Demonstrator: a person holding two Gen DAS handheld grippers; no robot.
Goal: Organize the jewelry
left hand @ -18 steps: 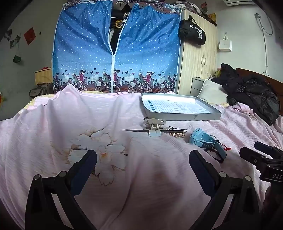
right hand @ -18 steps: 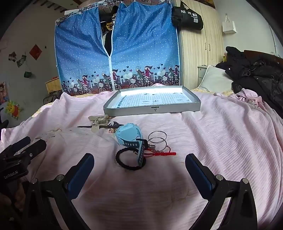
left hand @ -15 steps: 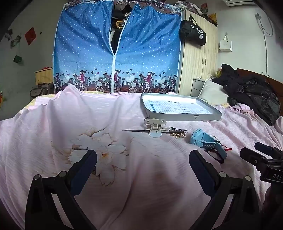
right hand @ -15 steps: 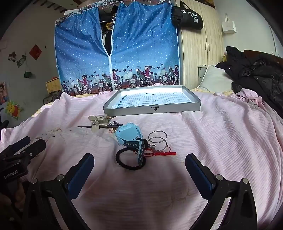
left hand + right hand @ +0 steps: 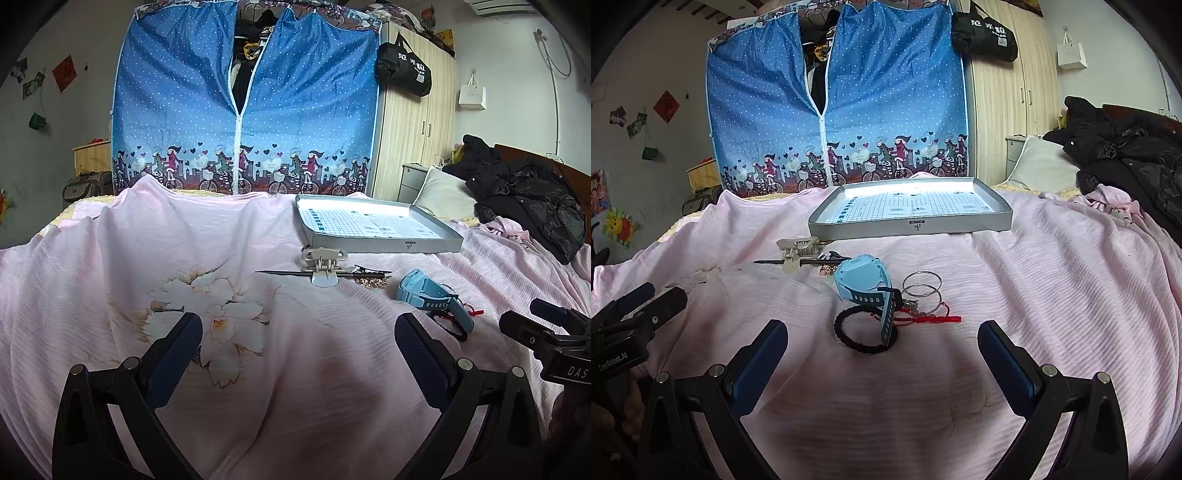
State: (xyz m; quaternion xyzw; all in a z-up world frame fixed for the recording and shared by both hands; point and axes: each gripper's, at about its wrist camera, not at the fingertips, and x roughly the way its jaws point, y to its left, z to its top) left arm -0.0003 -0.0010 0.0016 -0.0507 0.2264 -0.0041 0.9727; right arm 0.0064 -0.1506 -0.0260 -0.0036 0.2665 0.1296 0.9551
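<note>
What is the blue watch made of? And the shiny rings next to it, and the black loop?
The blue watch looks like smooth matte plastic with a rubbery strap, punched with holes. The two shiny rings look like thin polished metal wire, since they glint silver. The black loop seems a braided fabric elastic hair tie, dull and ropy, though its texture is hard to see.

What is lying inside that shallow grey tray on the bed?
Only a printed grid sheet lines the shallow grey tray; no jewelry shows in it. Its near wall hides a strip of the floor behind it.
</note>
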